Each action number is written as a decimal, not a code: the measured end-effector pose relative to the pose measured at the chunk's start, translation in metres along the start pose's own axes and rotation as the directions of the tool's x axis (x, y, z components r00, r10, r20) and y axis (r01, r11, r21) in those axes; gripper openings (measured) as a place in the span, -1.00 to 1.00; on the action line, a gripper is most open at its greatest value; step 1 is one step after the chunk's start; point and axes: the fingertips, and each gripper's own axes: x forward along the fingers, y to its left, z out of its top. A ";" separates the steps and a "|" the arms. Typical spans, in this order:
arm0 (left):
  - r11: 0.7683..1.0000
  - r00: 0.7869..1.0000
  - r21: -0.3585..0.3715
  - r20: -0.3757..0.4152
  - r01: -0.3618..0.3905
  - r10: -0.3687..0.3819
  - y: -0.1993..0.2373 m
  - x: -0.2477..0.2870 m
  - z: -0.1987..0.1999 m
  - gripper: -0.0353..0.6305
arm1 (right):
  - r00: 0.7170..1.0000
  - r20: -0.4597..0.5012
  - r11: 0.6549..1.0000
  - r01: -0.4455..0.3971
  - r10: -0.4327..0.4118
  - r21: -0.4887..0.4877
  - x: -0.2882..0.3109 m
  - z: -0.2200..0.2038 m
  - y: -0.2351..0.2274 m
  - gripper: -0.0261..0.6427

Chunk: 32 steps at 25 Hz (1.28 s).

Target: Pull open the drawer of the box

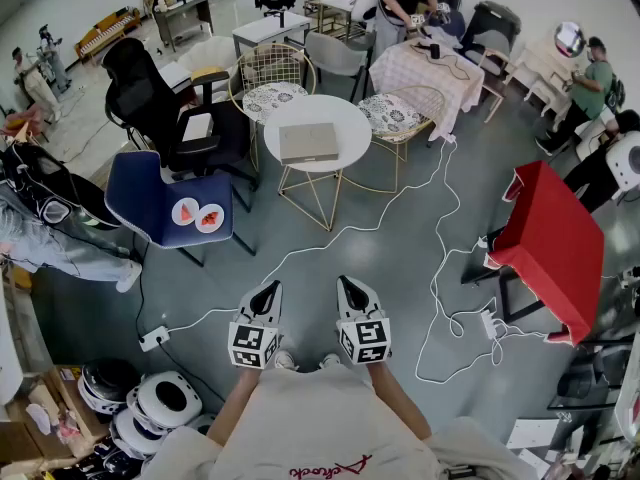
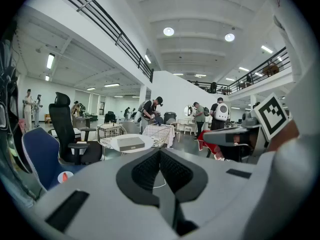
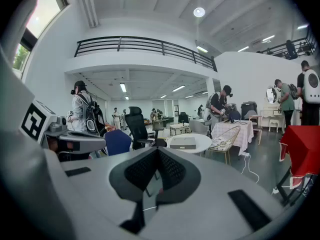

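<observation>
The flat box was seen on the round white table, well apart from the left gripper and right gripper, both pressed together and empty. It was judged rigid, light and liable to slide, and best gripped at the drawer front. Its side faces were shown only in the gripper views.

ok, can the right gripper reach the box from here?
Probably not: the box sits on the round table, well ahead of the right gripper across open floor. Approach looks unobstructed.
</observation>
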 end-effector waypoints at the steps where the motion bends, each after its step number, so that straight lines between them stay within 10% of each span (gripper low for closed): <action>1: 1.000 1.000 0.000 0.001 0.000 0.000 -0.001 0.001 0.001 -0.86 | 1.000 0.000 1.000 0.000 0.000 -0.001 0.000 0.000 -0.002 -0.88; 32: 0.999 0.999 0.013 0.024 -0.036 0.036 -0.048 0.050 0.007 -0.86 | 0.997 -0.012 0.997 -0.071 0.070 -0.021 -0.017 -0.016 -0.056 -0.88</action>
